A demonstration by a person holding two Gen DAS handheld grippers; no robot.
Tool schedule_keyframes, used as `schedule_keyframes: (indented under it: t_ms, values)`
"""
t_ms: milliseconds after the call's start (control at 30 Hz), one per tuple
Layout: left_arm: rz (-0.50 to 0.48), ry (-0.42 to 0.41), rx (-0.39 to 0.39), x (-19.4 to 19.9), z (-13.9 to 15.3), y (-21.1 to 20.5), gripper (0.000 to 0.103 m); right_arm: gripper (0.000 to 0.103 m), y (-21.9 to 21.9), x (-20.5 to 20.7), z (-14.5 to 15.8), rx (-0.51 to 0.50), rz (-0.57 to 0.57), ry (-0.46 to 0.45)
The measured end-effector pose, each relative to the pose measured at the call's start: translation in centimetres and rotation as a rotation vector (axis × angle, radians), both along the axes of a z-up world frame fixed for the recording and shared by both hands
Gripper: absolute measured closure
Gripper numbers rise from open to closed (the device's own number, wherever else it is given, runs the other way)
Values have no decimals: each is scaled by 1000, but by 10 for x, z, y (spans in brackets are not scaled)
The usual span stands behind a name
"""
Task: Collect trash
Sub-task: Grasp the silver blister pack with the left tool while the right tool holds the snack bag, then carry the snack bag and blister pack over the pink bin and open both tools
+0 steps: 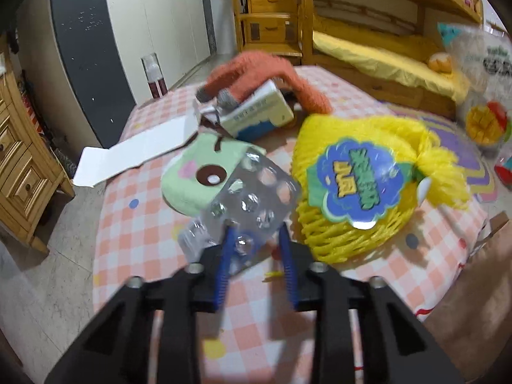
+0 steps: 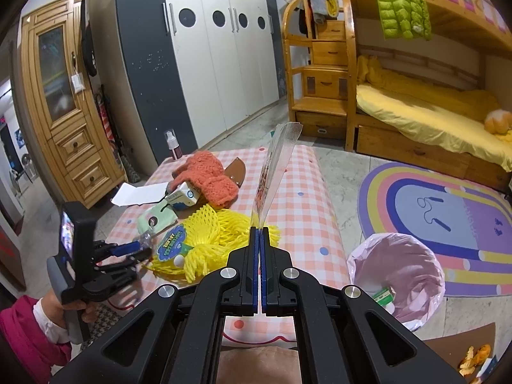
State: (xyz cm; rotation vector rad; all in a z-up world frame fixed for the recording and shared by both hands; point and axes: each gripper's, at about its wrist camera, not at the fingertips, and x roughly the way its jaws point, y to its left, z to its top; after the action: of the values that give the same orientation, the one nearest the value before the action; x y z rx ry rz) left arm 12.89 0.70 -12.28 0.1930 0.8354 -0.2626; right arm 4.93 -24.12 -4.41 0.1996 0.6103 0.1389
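My left gripper is shut on a clear empty pill blister pack and holds it just above the checked bed cover. It also shows in the right wrist view. A yellow foam fruit net with a blue label lies right of it. My right gripper is shut on a clear plastic snack wrapper, held upright on edge; the wrapper also shows in the left wrist view. A bin with a pink liner stands on the floor, lower right.
On the cover lie a green cloth, a small carton, an orange knitted item and a white flattened box. Wardrobe, wooden cabinet and bunk bed stand behind. A rainbow rug lies right.
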Motion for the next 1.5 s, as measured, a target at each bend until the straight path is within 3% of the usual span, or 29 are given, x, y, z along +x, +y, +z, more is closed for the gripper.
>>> schedule_keyframes:
  t_ms: [167, 333, 467, 700, 1100, 1367, 1500]
  values:
    - [18, -45, -74, -16, 33, 17, 100, 103, -4, -3, 0, 14, 2, -15]
    - [6, -96, -160, -39, 73, 25, 100, 103, -11, -9, -1, 36, 0, -31]
    - [-18, -113, -183, -50, 90, 16, 100, 103, -19, -16, -1, 53, -7, -42]
    - [-145, -112, -217, -54, 108, -46, 100, 103, -47, -25, -6, 59, -75, -45]
    - [-450, 4, -209, -27, 69, -224, 100, 103, -126, -43, -50, -5, -318, 51]
    - [-553, 106, -222, 0, 31, -309, 100, 103, -175, -26, -99, -13, -430, 157]
    - [-567, 133, -218, 15, 18, -332, 100, 102, -190, -15, -116, -6, -464, 188]
